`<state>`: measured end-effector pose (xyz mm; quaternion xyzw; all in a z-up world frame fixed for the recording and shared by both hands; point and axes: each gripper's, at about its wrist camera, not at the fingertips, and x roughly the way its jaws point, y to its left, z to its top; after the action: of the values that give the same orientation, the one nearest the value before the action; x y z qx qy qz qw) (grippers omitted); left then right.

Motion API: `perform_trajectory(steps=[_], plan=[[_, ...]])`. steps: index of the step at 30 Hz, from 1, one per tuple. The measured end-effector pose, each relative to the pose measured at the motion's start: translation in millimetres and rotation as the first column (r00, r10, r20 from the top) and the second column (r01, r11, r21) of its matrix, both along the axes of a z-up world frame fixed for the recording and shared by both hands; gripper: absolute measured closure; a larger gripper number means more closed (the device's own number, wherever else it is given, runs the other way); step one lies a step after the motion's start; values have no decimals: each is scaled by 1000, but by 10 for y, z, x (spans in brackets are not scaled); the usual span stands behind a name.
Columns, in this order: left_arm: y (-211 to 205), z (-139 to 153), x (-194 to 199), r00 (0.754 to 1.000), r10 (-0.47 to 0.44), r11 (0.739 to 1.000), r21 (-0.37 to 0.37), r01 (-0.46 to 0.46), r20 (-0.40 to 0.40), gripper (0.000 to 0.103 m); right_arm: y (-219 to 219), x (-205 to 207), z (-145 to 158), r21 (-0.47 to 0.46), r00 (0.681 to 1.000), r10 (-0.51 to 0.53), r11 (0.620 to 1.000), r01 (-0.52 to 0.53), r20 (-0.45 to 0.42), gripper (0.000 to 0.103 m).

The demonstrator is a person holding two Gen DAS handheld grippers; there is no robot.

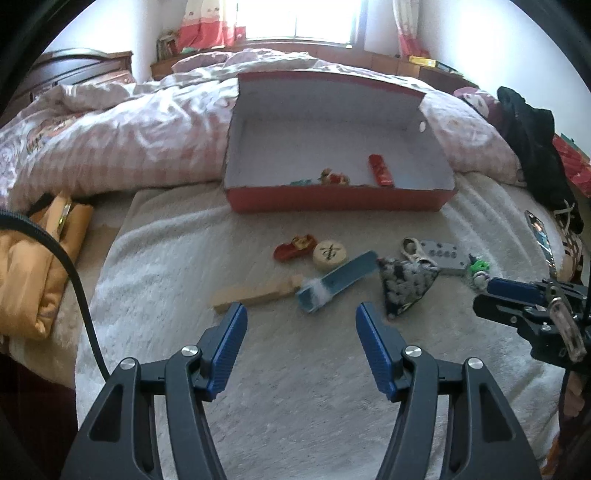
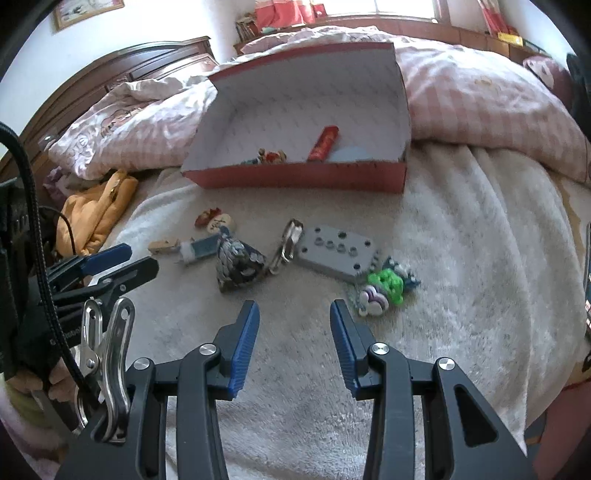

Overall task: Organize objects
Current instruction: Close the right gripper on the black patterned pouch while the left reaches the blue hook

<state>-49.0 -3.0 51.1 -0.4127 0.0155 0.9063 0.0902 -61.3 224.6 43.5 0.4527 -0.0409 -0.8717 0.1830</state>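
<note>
In the left wrist view the left gripper hangs released and empty over the white blanket before a blue scoop, while in the right wrist view the right gripper, also released, faces a blue-and-white patterned pyramid pouch below the red box.

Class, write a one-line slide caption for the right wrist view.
Open right gripper hovers over a white blanket strewn with trinkets before a red box.

A bright window with red curtains backs the dark wooden headboard.
</note>
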Motion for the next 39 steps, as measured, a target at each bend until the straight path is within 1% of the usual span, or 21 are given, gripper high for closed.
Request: perform_trajectory(steps=[6, 13, 16, 21, 24, 26, 28, 31, 34, 39], plan=[[-152, -100, -14, 999, 46, 999, 11, -46, 27, 41, -65, -37, -105, -34, 999, 14, 999, -13, 36, 62], [-220, -176, -32, 996, 69, 997, 16, -69, 49, 41, -368, -169, -116, -39, 998, 62, 997, -61, 29, 62], [-211, -184, -28, 996, 67, 998, 15, -68, 51, 41, -515, -254, -125, -26, 997, 80, 997, -79, 24, 62], [-209, -187, -26, 996, 67, 998, 17, -68, 52, 41, -672, -374, -195, 22, 998, 67, 997, -68, 17, 62], [-209, -187, -26, 996, 67, 997, 18, -68, 52, 41, -662, -402, -213, 9, 998, 62, 998, -62, 12, 62], [-202, -190, -26, 996, 66, 998, 20, -68, 53, 41, -638, -386, -208, 1, 998, 60, 998, -60, 8, 66], [-186, -190, -30, 996, 64, 998, 22, -66, 55, 41, -611, -358, -189, 1, 998, 59, 998, -59, 2, 67], [-152, -185, -36, 997, 60, 998, 29, -61, 57, 41, -559, -296, -145, -11, 998, 68, 998, -68, -2, 68], [-95, -178, -51, 997, 51, 998, 36, -53, 58, 41, -490, -197, -86, -1, 997, 76, 997, -76, -9, 68], [57, -164, -120, 998, 30, 998, 55, -33, 53, 41, -306, -105, -78, 14, 999, 46, 999, -46, 7, 68]])
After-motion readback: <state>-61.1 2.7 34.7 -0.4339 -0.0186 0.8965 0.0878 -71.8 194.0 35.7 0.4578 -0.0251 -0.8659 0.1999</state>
